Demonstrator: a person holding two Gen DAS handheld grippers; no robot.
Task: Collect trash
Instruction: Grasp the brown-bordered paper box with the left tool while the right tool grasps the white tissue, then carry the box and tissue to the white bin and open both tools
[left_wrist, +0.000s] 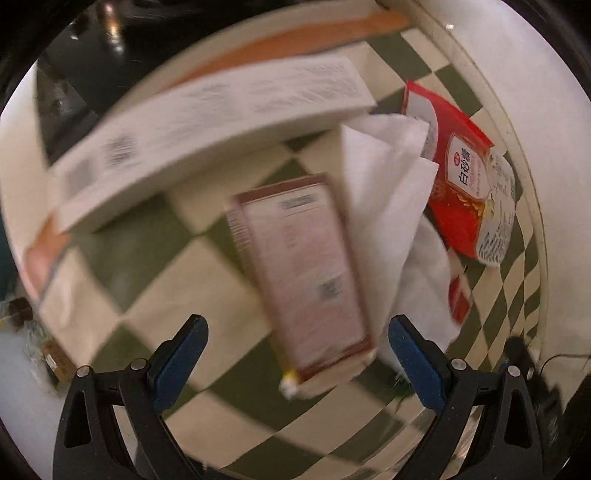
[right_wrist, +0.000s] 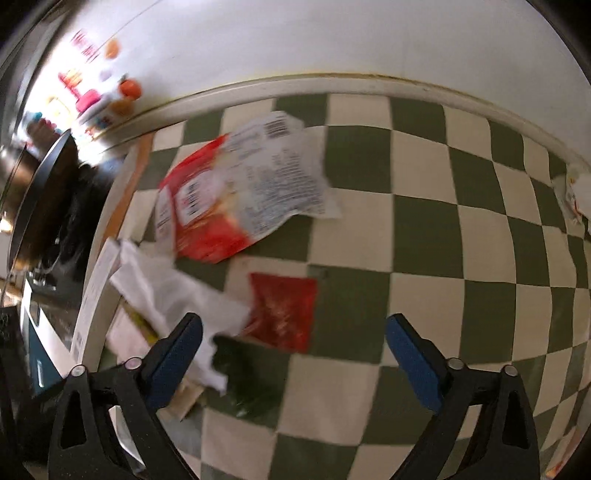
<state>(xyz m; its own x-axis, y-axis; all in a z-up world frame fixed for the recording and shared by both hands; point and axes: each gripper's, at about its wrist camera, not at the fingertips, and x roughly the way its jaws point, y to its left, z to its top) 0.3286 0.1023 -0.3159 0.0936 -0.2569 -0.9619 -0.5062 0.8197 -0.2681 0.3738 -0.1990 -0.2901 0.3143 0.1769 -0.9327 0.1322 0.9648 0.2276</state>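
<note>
Trash lies on a green-and-cream checkered floor (left_wrist: 173, 280). In the left wrist view a pinkish carton (left_wrist: 303, 273) with a brown border lies just ahead of my open, empty left gripper (left_wrist: 297, 339). White tissue paper (left_wrist: 391, 206) lies to its right, and a torn red-and-white food packet (left_wrist: 465, 184) beyond that. In the right wrist view my right gripper (right_wrist: 293, 339) is open and empty above the floor. Ahead of it lie a small red wrapper (right_wrist: 284, 310), a dark green wrapper (right_wrist: 247, 373), crumpled white paper (right_wrist: 170, 291) and the red-and-white packet (right_wrist: 236, 188).
A long white box (left_wrist: 207, 129) with printed text lies across the floor behind the carton, over an orange flat piece (left_wrist: 303, 37). A white wall and baseboard (right_wrist: 332, 85) border the floor. Dark furniture (right_wrist: 44, 206) stands at the left, and another scrap (right_wrist: 576, 195) lies at the far right.
</note>
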